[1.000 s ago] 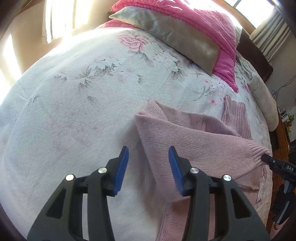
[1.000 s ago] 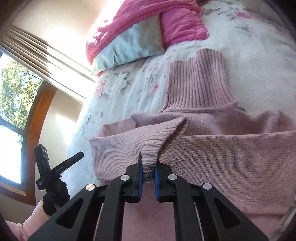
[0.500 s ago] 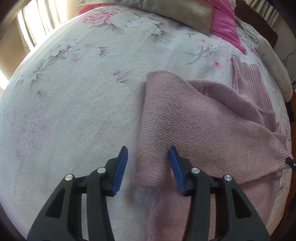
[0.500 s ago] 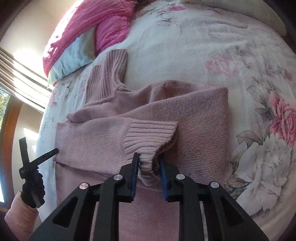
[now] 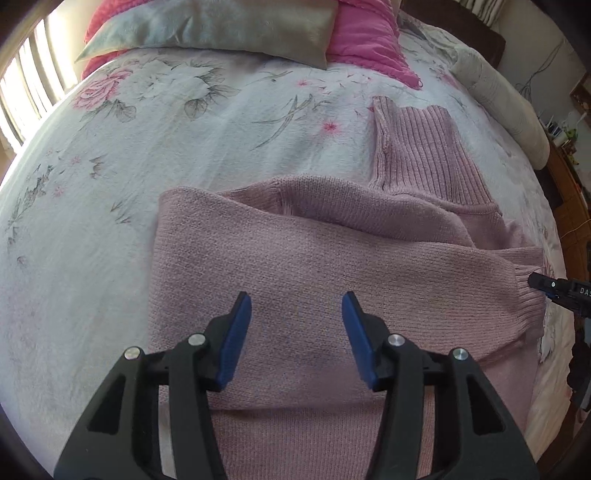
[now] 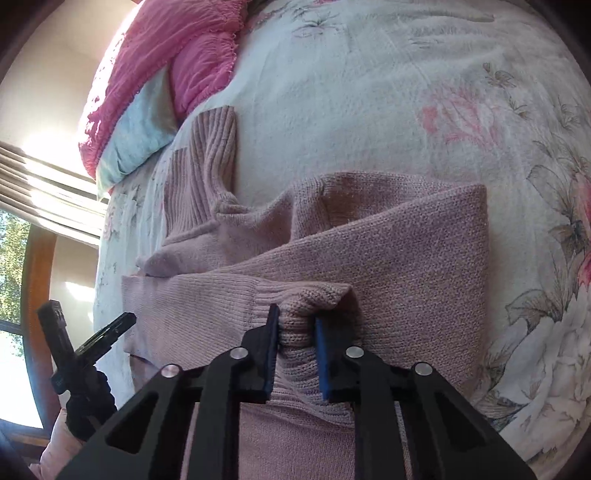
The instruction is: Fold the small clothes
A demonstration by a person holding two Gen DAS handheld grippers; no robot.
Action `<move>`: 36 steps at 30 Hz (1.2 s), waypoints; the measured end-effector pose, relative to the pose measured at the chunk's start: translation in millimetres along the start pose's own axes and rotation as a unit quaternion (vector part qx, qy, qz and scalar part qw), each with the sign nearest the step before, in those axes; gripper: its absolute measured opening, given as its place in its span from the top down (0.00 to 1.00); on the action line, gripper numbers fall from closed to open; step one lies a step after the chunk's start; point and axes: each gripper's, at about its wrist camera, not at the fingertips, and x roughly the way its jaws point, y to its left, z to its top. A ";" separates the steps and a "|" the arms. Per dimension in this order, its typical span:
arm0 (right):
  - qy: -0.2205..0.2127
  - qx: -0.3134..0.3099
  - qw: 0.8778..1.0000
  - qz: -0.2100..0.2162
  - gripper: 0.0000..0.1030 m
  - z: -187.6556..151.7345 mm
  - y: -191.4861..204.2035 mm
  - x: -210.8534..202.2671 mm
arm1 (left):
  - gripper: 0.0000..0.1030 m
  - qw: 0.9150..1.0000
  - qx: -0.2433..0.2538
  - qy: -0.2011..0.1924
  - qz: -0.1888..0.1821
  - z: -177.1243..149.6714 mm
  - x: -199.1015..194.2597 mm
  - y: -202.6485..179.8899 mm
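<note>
Now the left gripper (image 5: 296, 332) has moved in over the pink sweater (image 5: 332, 266), jaws still wide with nothing between them, where a second ago it hung beside the garment's left edge. The right gripper (image 6: 295, 338) has loosened: its jaws stand narrowly apart around the ribbed cuff (image 6: 295, 328), no longer pinching it. The sweater lies folded on the floral bedspread (image 5: 147, 147), with bare bed left and far, up to the pillows (image 5: 221, 26).
</note>
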 end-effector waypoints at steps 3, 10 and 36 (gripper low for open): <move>-0.041 -0.047 0.998 -0.004 0.87 -5.5 16.9 -18.8 | 0.51 1.000 0.004 0.012 0.011 -5.0 15.4 -0.5; -0.013 -0.045 0.993 -0.107 0.69 -17.4 -5.6 -0.8 | 0.49 1.000 0.016 0.008 0.017 -11.6 20.5 1.2; -0.002 -0.083 0.996 -0.009 0.53 20.8 36.0 -6.3 | 0.41 0.998 0.049 -0.018 -0.044 52.4 4.5 -25.9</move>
